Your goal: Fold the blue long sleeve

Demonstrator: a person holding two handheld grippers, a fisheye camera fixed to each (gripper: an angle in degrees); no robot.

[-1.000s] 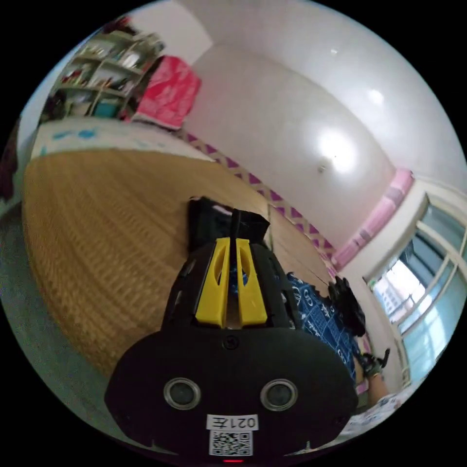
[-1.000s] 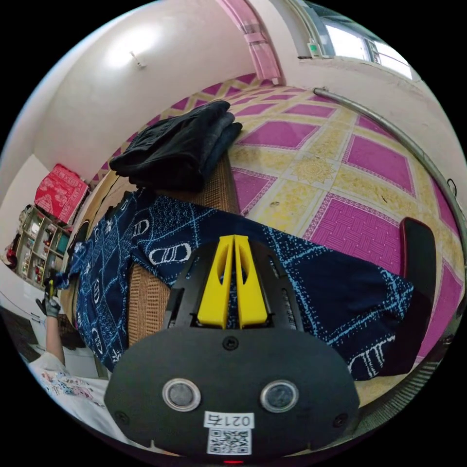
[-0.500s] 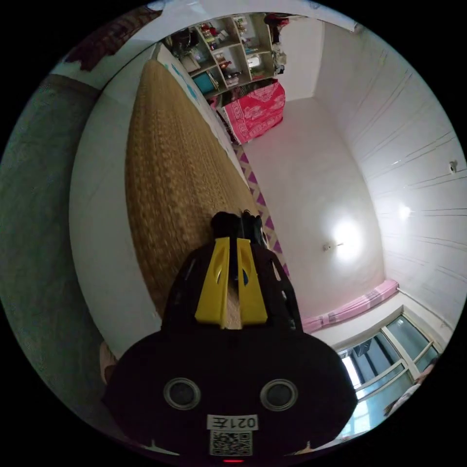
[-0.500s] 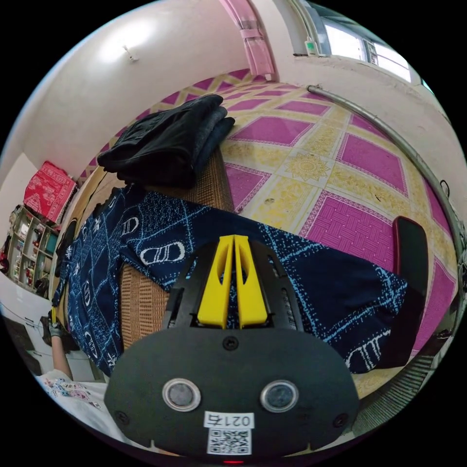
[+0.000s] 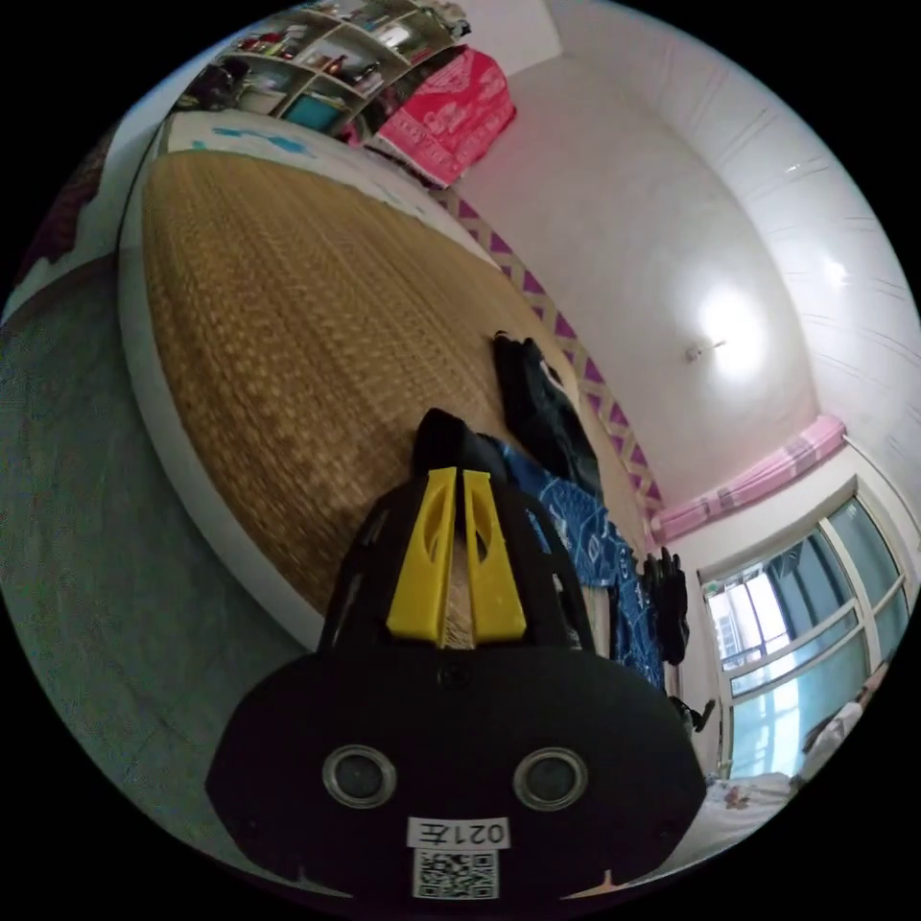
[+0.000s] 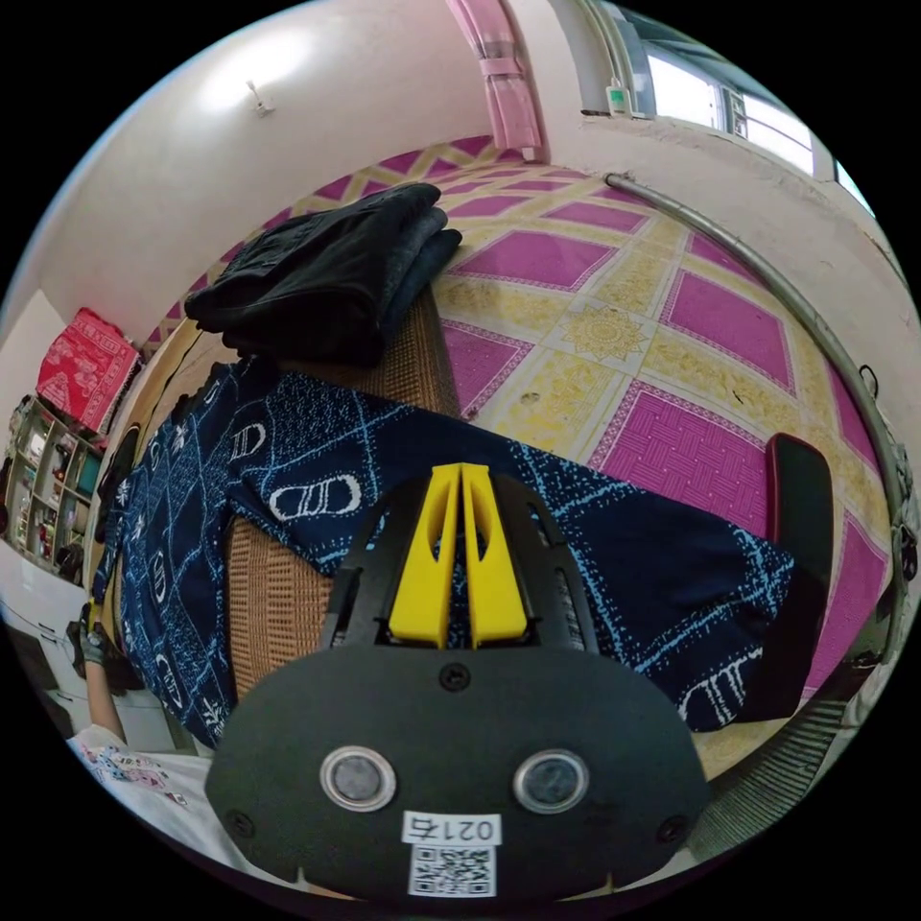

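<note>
The blue long sleeve (image 6: 317, 451), dark blue with a pale line print, lies stretched across a woven mat (image 6: 273, 595). One part hangs over the mat's edge above the tiled floor. My right gripper (image 6: 461, 472) is shut on the shirt's near edge. In the left gripper view my left gripper (image 5: 457, 476) is shut on a dark bunched corner of the blue long sleeve (image 5: 576, 523), which runs away to the right. A person's hand (image 6: 91, 645) holds the left gripper at the shirt's far end.
A folded pile of black clothes (image 6: 326, 278) sits on the mat beyond the shirt, and dark clothes (image 5: 537, 403) lie beside it. The pink and yellow tiled floor (image 6: 691, 336), a metal pipe (image 6: 767, 278) and a dark upright object (image 6: 801, 537) lie right. Shelves (image 5: 317, 48) stand far off.
The left gripper view has swung round, bringing the mat and the stretched shirt back into sight. The right gripper view has barely shifted. Both grippers stay shut on the shirt.
</note>
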